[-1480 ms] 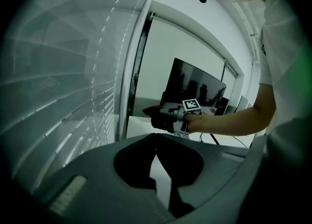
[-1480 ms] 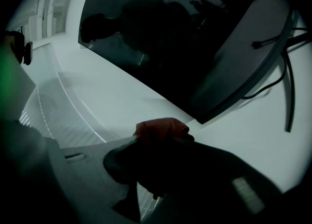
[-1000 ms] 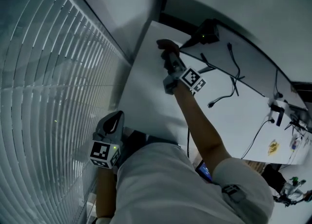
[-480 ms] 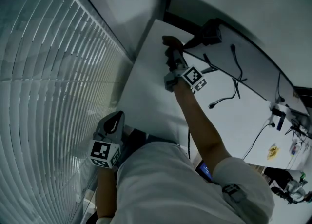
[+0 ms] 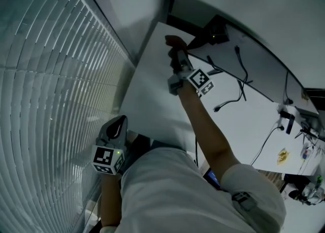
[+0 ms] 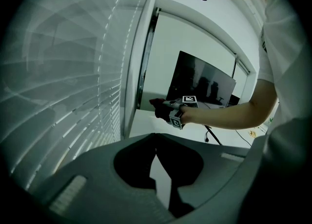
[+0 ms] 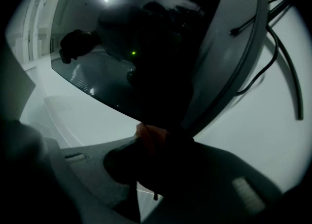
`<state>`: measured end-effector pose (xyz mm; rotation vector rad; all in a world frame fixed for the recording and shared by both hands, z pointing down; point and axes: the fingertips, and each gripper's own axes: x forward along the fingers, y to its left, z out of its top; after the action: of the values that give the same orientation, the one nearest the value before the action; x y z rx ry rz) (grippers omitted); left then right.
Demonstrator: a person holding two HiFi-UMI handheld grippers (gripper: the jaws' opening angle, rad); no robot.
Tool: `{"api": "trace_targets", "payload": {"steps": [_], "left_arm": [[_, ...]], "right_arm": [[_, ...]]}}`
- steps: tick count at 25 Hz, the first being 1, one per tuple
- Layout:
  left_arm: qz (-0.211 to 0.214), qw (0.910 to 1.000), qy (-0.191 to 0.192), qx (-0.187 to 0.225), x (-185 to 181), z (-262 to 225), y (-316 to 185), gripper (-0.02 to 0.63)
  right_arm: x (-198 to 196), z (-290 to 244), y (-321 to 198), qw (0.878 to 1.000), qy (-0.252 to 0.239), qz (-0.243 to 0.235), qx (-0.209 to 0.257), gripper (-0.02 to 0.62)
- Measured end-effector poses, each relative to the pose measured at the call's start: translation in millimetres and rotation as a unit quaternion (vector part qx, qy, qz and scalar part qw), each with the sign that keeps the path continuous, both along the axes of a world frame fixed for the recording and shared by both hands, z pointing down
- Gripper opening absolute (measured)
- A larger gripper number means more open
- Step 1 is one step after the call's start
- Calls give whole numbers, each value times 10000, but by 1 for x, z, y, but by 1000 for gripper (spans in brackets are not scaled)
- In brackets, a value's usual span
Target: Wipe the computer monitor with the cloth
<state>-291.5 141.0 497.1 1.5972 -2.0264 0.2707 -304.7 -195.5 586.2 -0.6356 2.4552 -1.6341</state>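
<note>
The dark monitor (image 6: 200, 84) stands at the back of the white table (image 5: 152, 90); from above it shows as a dark bar (image 5: 213, 31) with a green light. My right gripper (image 5: 175, 50) is shut on a reddish cloth (image 5: 172, 40) at the monitor's left end. In the right gripper view the cloth (image 7: 151, 135) sits bunched between the jaws, against the lower edge of the black screen (image 7: 97, 71). My left gripper (image 5: 118, 124) hangs low by the table's near corner, jaws together and holding nothing (image 6: 156, 137). From there the right gripper (image 6: 170, 113) and cloth (image 6: 158, 108) show before the screen.
Window blinds (image 5: 56, 90) fill the left side. Black cables (image 5: 238, 87) trail over the table behind the monitor. Small items (image 5: 284, 153) lie at the table's far right end. The person's torso and right arm (image 5: 208, 130) cover the near table edge.
The right gripper with the cloth has edged slightly farther along the monitor's end. The left gripper has stayed in place.
</note>
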Motion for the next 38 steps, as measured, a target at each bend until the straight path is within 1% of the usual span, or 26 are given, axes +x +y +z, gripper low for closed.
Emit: {"api": "trace_targets", "payload": {"steps": [10,19,25,29,33,38], "left_arm": [[56,9997,-95,235,10,-2,-1,6],[62,9991,-203,367,21,-12,-2,6],[153,9982,-293,503,25,-24,-4,6],[218,9977,-320,563,23,-34,-6,6],[308,9967,-313,685,23,-24,-9,6],[453,9951,-343,812,26,-33,-13,6]], "right_arm": [[5,-41,2,9991,-384,45,158,95],[12,-99,5,9959,-843,85,318,95],[18,-138,9,9930,-1055,134,507,95],[20,-168,12,9909,-1222,191,529,95],[24,-185,14,9873,-1415,252,674,95],[26,-224,19,9828,-1640,320,792,94]]}}
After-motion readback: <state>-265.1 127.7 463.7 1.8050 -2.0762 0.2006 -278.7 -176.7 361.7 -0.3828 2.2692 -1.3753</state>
